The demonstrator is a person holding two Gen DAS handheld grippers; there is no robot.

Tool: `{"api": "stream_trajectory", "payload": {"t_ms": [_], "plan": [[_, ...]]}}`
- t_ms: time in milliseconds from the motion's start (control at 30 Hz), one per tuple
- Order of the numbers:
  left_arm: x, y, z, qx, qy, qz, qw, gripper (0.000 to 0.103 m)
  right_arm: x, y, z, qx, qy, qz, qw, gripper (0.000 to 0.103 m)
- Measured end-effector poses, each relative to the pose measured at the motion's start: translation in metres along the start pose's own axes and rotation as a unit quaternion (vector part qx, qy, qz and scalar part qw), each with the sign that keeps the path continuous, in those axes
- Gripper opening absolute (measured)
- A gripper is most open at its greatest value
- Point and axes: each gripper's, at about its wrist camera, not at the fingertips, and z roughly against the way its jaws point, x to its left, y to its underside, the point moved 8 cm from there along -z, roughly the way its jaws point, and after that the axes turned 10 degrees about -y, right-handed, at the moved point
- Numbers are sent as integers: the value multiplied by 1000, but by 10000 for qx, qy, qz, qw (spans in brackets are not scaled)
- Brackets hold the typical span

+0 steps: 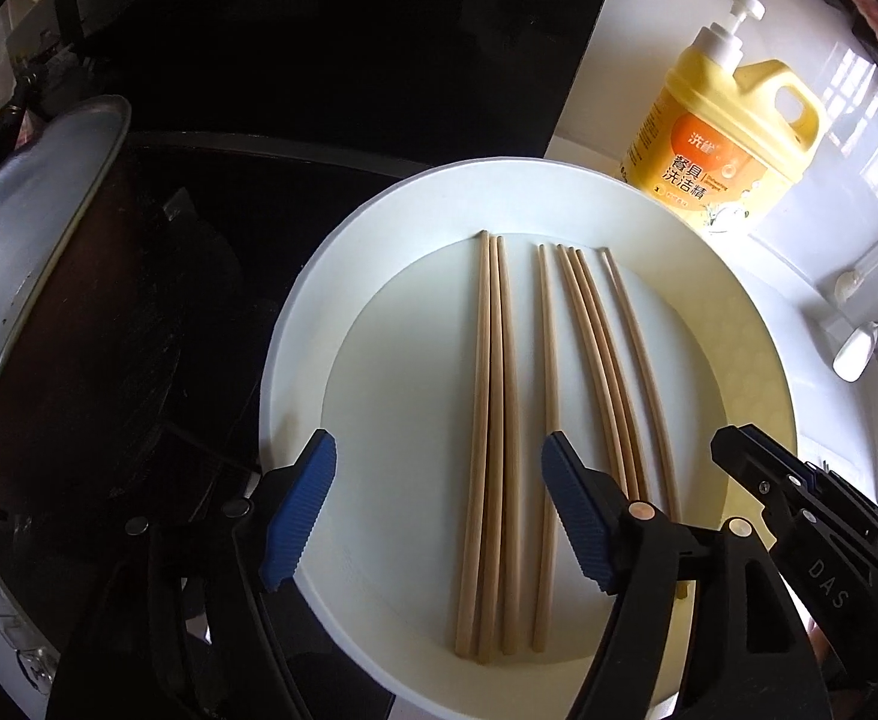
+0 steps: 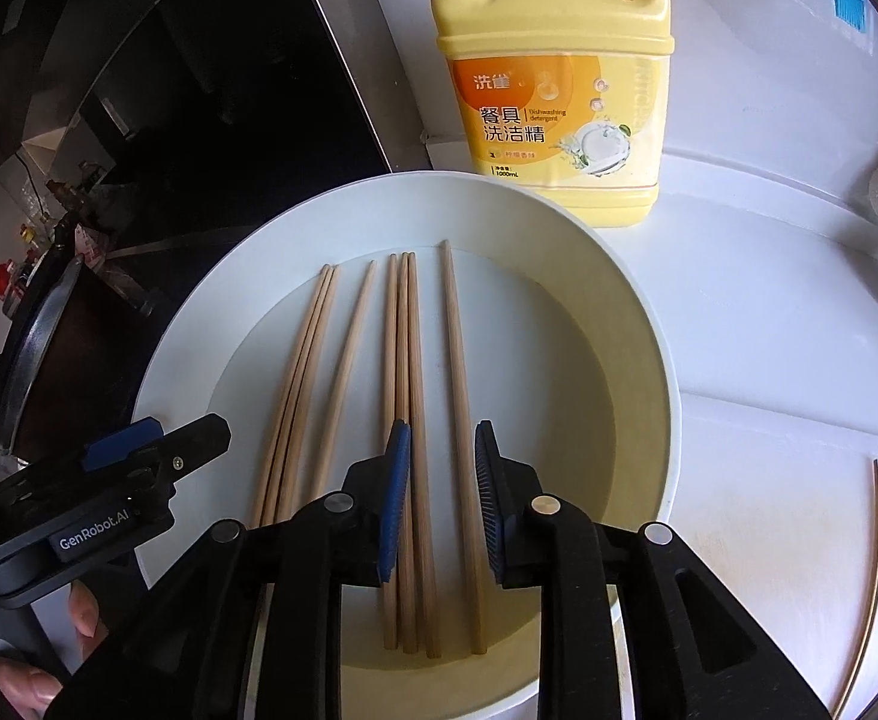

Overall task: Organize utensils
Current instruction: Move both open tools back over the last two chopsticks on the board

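Eight wooden chopsticks (image 1: 493,444) lie side by side in a white plate (image 1: 295,324) on the white tabletop (image 2: 769,312). They run roughly parallel, thin tips toward the far rim: a tight group of three on the left, one single, another group of three, and one single on the right.

The left gripper (image 1: 439,516) hangs above the near part of the plate with its blue-padded jaws spread wide. The left three chopsticks and the single one pass below the gap, and the pads touch none of them.

The right gripper (image 2: 442,498) hangs over the right side of the plate, its jaws parted only narrowly. The rightmost single chopstick and the edge of the neighbouring group show through the gap; the pads seem clear of the wood, though the angle makes this hard to confirm.

A yellow dish detergent bottle (image 2: 559,96) with a white pump stands just beyond the plate. A dark pan (image 1: 55,324) sits to the left on the black cooktop (image 1: 319,48).
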Motion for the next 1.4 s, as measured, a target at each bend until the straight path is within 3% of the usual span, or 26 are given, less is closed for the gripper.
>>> {"api": "stream_trajectory", "payload": {"t_ms": [400, 767, 1100, 1400], "plan": [[-1, 10, 24, -151, -168, -37, 9997, 74, 10, 16, 23, -102, -66, 210, 9997, 41], [-19, 27, 53, -300, -247, -64, 9992, 85, 0, 31, 57, -280, -171, 301, 9990, 56], [-67, 53, 78, -333, -109, -255, 9991, 91, -47, 62, 110, -513, 16, 238, 9984, 60], [-143, 86, 93, -367, 269, -683, 9966, 93, -125, 111, 161, -627, 571, -93, 9964, 60]]}}
